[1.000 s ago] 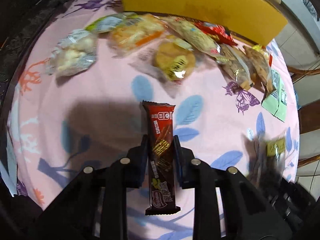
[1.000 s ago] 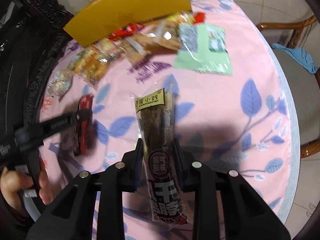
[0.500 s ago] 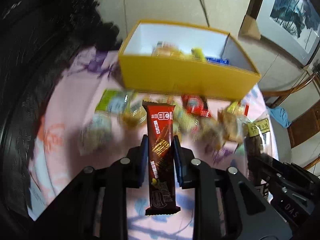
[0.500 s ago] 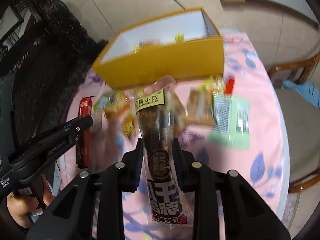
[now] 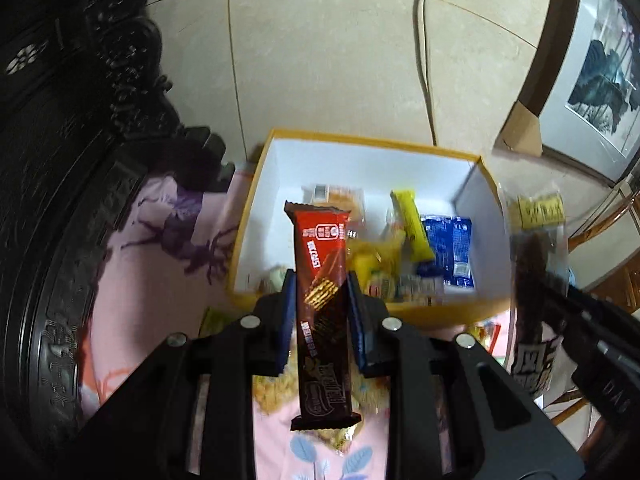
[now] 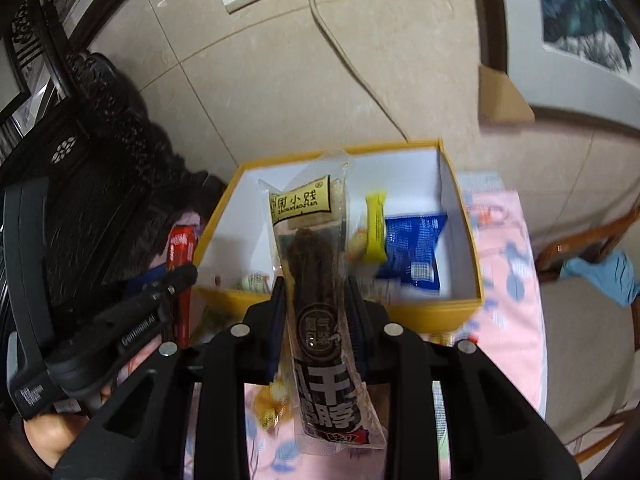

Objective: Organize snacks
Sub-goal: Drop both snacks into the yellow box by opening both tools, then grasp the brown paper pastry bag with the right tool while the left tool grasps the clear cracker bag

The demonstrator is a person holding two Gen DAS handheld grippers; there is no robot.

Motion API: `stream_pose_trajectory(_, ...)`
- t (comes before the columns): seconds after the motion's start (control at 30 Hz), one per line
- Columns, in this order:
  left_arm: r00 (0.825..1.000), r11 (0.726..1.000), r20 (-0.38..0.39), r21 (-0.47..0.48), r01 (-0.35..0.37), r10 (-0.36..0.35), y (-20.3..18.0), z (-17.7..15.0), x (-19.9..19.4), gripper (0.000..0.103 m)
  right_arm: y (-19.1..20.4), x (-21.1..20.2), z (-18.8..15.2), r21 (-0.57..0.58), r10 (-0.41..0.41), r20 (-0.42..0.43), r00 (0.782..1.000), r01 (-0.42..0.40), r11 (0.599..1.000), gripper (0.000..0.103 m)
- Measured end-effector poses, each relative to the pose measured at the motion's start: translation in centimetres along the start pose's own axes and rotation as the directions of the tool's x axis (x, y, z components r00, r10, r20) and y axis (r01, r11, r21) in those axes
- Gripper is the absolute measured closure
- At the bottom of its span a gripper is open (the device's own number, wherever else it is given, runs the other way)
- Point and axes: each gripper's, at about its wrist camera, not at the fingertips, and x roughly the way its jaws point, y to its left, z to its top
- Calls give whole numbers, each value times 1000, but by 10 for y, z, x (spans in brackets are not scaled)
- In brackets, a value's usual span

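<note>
Carrying two snacks in toward the yellow box [image 5: 436,314] at once!

Left gripper [image 5: 318,300] has its jaws closed on a red-brown wafer bar [image 5: 320,264], upright at frame centre; right gripper [image 6: 316,300] has its jaws clamped on a clear pack of dark jerky [image 6: 312,264], also centre frame. Both point forward over the box's near wall, above the pink-clothed bench [image 6: 512,264]. A yellow bar [image 6: 376,232] and blue packet [image 6: 416,248] already lie inside. Next move, I'd judge: push on past the rim, then let go over the white floor.

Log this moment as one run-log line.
left gripper: shut on chocolate wafer bar | right gripper: shut on dried meat pouch | both raised before open yellow box
</note>
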Motion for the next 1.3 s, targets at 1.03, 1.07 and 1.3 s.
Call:
stream_pose_trajectory(1.03,983,991,-180,-115,-68,47,92,-92,10,2,-97,53,-134,272,-24,-286,958,105,957,61)
stream_pose_trajectory(1.07,981,992,-188,-98,-75,55,93,-100,8,2,-98,56,-134,279,-18,-286,958,102,955,61)
stream_pose_trajectory(1.3,974,993,-217,-81,-81,61,104,-120,2,2,-105,87,-128,318,-39,-308,951,142,937,48)
